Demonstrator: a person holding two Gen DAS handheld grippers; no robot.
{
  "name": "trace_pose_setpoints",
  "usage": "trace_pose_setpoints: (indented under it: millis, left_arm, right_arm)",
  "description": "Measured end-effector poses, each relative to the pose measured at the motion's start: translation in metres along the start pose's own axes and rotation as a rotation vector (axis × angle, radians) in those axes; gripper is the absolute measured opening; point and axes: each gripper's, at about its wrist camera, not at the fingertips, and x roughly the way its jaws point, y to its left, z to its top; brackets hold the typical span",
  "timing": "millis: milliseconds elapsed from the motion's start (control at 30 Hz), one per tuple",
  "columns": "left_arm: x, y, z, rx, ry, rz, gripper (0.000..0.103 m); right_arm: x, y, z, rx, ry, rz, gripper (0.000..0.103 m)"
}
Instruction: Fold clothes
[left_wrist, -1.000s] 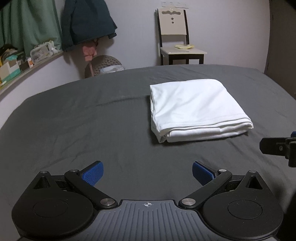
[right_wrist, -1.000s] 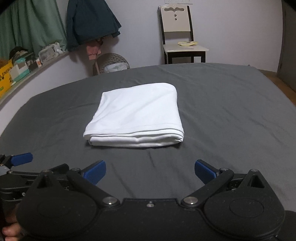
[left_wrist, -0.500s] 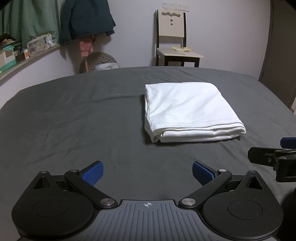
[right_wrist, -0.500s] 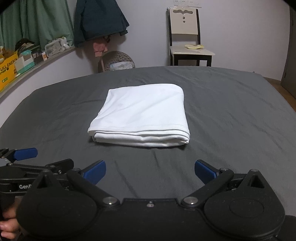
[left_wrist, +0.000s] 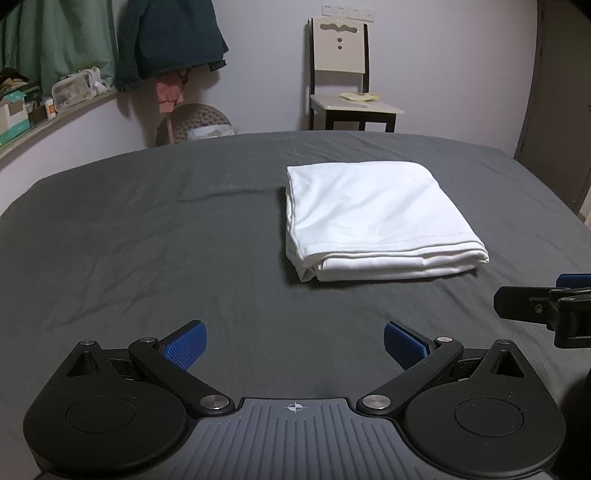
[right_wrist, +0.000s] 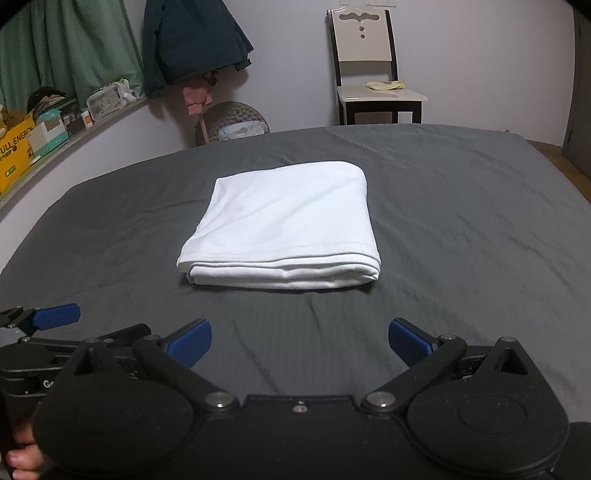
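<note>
A white garment (left_wrist: 373, 218) (right_wrist: 284, 229) lies folded into a neat rectangle on the dark grey bed sheet (left_wrist: 147, 236) (right_wrist: 461, 229). My left gripper (left_wrist: 295, 349) hovers over the sheet short of the garment and left of it, open, with nothing between its blue pads. My right gripper (right_wrist: 300, 345) is also open and empty, back from the garment's near edge. The right gripper's side shows at the right edge of the left wrist view, and the left gripper's side at the left edge of the right wrist view.
A chair (left_wrist: 347, 85) (right_wrist: 373, 74) with a yellow cloth on its seat stands by the far wall. A dark jacket (left_wrist: 170, 40) hangs at the back left, over a round basket (right_wrist: 232, 123). A ledge with boxes (right_wrist: 22, 144) runs along the left wall.
Both grippers have drawn back and risen a little from the garment, still open. The folded garment has not moved.
</note>
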Motion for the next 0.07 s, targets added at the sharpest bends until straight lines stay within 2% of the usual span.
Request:
trace_pose_setpoints:
  millis: [67]
  left_arm:
    - [0.0000,-0.0004,0.0001,-0.001,-0.001,-0.003,0.103]
  right_arm:
    - [0.0006,-0.0005,0.0002,0.002,0.000,0.002,0.103]
